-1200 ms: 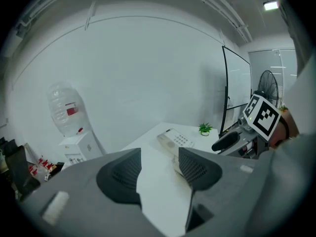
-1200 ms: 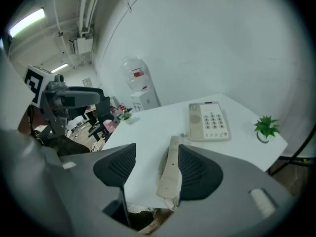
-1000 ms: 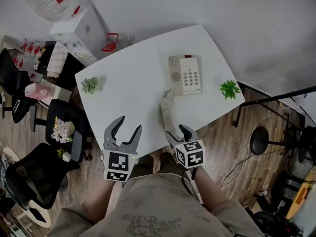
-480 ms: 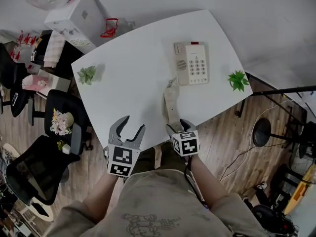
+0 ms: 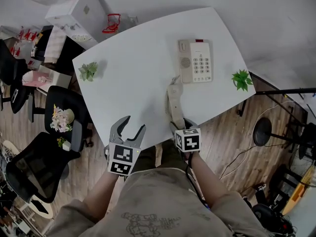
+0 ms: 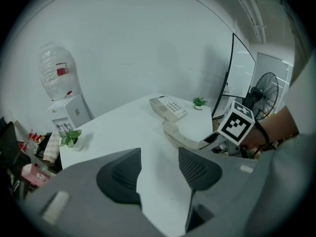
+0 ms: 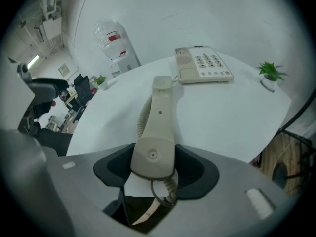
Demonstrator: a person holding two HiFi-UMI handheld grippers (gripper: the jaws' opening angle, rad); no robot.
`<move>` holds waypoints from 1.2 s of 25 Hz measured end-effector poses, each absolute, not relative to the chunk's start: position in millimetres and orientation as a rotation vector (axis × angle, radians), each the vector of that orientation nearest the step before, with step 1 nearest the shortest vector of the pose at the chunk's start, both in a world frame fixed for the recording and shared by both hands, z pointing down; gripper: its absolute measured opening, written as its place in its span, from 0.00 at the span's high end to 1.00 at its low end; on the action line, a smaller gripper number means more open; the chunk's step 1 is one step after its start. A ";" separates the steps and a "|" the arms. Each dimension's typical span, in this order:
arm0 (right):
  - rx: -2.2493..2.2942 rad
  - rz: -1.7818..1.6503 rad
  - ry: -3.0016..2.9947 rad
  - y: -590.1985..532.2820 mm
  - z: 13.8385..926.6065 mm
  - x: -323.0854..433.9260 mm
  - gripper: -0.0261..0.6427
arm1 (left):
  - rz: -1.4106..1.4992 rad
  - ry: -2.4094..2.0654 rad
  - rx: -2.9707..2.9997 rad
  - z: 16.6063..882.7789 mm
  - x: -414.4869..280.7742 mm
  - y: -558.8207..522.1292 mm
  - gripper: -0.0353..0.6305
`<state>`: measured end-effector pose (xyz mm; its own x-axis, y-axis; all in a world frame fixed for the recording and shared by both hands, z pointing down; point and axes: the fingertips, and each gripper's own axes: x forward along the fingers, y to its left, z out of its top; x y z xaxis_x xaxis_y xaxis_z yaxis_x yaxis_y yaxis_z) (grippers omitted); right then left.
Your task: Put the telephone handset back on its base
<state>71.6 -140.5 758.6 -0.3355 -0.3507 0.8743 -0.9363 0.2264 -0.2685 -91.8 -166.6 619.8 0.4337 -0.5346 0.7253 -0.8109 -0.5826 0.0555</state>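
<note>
Beige plastic handset (image 7: 157, 125) in right gripper (image 7: 154, 168)

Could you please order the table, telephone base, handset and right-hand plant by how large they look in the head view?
1. Table
2. Telephone base
3. Handset, narrower than the base though about as long; its near end sits in the right claw
4. Right-hand plant, smallest

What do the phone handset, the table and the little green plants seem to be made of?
Handset: likely hard plastic, cream, smooth with a dull sheen and moulded edges.
Table: top looks like white laminate or painted board, flat and matt.
Plants: perhaps artificial plastic, leaves stiff and evenly green; too small to be sure.
</note>
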 end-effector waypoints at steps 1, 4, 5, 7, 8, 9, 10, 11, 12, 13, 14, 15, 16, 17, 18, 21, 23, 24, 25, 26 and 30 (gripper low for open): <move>1.181 1.148 -1.836 -139.7 757.0 69.9 0.55 | 0.952 -1.143 2.289 620.5 -94.0 -165.7 0.59; 1.159 1.261 -1.886 -140.8 747.6 68.8 0.55 | 0.954 -1.141 2.289 619.9 -97.8 -164.7 0.59; 1.154 1.282 -1.899 -142.2 743.6 69.1 0.55 | 0.947 -1.138 2.294 618.8 -98.2 -165.2 0.59; 1.150 1.349 -1.925 -145.1 734.8 68.4 0.55 | 0.930 -1.131 2.299 616.7 -98.1 -166.6 0.59; 1.151 1.393 -1.936 -146.5 729.8 67.9 0.55 | 0.921 -1.128 2.299 615.6 -97.6 -167.4 0.59; 1.154 1.443 -1.946 -148.0 724.3 67.4 0.55 | 0.913 -1.127 2.299 614.2 -96.8 -168.3 0.59; 1.158 1.496 -1.957 -149.9 718.3 66.9 0.55 | 0.903 -1.126 2.298 612.4 -95.8 -169.5 0.59; 1.164 1.549 -1.969 -152.7 711.7 66.2 0.55 | 0.891 -1.127 2.298 610.2 -94.7 -171.3 0.59; 1.169 1.596 -1.983 -156.1 704.4 65.5 0.55 | 0.877 -1.128 2.299 607.5 -93.4 -173.5 0.59; 1.171 1.635 -2.000 -159.8 696.9 64.7 0.55 | 0.861 -1.129 2.300 604.5 -91.9 -176.0 0.59; 1.169 1.667 -2.017 -163.1 689.7 63.7 0.55 | 0.845 -1.129 2.301 601.4 -90.4 -178.6 0.59; 1.162 1.694 -2.035 -165.8 682.9 62.3 0.55 | 0.829 -1.128 2.303 598.4 -89.0 -181.1 0.59; 1.150 1.718 -2.054 -167.9 676.3 60.3 0.55 | 0.814 -1.125 2.305 595.4 -87.7 -183.3 0.59; 1.134 1.742 -2.072 -169.6 669.8 57.7 0.55 | 0.801 -1.120 2.306 592.7 -86.7 -185.4 0.59; 1.118 1.770 -2.091 -171.3 662.9 54.9 0.55 | 0.788 -1.115 2.307 590.0 -85.8 -187.4 0.59; 1.083 1.856 -2.154 -177.9 639.4 47.1 0.55 | 0.729 -1.094 2.301 580.9 -82.6 -192.3 0.59; 1.067 1.877 -2.204 -183.1 621.8 43.5 0.55 | 0.666 -1.073 2.285 572.8 -79.6 -194.0 0.59; 1.061 1.875 -2.230 -185.5 612.4 42.3 0.55 | 0.629 -1.061 2.278 568.5 -78.0 -194.5 0.59; 1.054 1.867 -2.257 -187.6 602.8 41.3 0.55 | 0.590 -1.047 2.273 563.8 -76.2 -194.9 0.59; 1.047 1.856 -2.286 -189.5 593.0 40.6 0.55 | 0.549 -1.031 2.271 558.5 -73.9 -195.5 0.59; 1.001 1.802 -2.416 -199.3 551.9 37.6 0.55 | 0.405 -0.973 2.310 533.3 -64.9 -202.6 0.59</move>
<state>37.6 -199.3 551.9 -0.8009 -0.4987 0.3314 -0.4599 0.1580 -0.8738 -64.9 -202.6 533.3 0.6860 -0.5452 0.4819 -0.7261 -0.5563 0.4042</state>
